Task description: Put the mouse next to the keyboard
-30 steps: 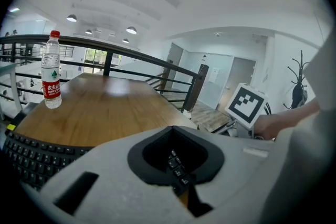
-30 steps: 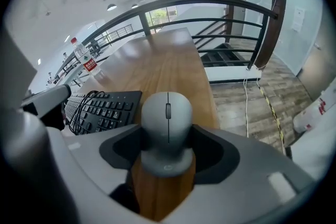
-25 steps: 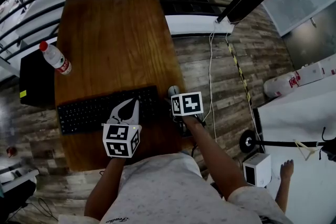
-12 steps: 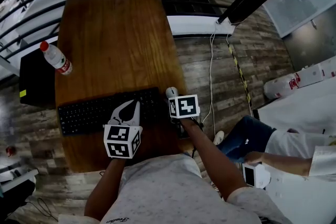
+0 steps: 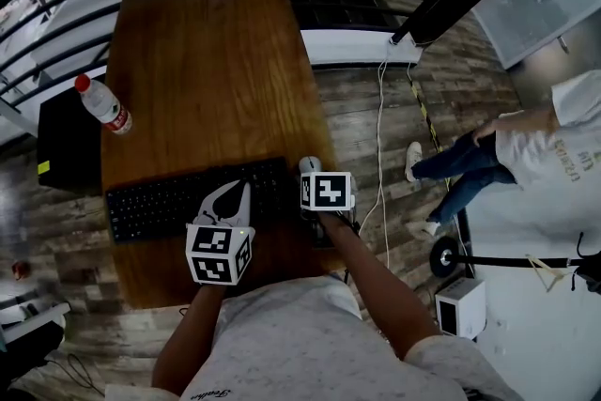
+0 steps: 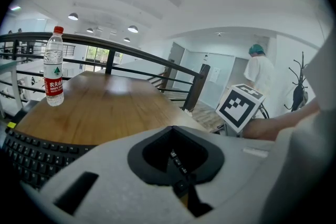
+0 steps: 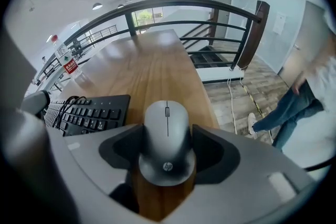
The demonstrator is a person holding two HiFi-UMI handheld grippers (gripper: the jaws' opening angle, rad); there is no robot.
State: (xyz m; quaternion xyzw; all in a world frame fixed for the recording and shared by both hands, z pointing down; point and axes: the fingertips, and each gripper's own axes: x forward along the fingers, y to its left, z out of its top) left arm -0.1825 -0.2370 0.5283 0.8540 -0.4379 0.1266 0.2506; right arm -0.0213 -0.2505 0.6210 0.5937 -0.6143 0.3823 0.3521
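Note:
A grey mouse (image 7: 166, 139) sits between the jaws of my right gripper (image 7: 167, 165), which is shut on its sides. In the head view the mouse (image 5: 309, 165) is just off the right end of the black keyboard (image 5: 160, 202), close to the right edge of the wooden table (image 5: 207, 61). My left gripper (image 5: 239, 190) hovers over the keyboard's right half with its jaws shut and nothing held. In the left gripper view the keyboard (image 6: 37, 157) runs under the closed jaws.
A water bottle (image 5: 103, 104) stands at the table's left edge, beyond the keyboard. A black railing (image 7: 173, 8) curves round the far end. A person (image 5: 507, 150) walks on the floor to the right, near cables (image 5: 380, 136). A black box (image 5: 66, 141) stands left of the table.
The right gripper with the mouse has edged slightly left, toward the keyboard. The left gripper has stayed put. A person has walked across the floor at the right.

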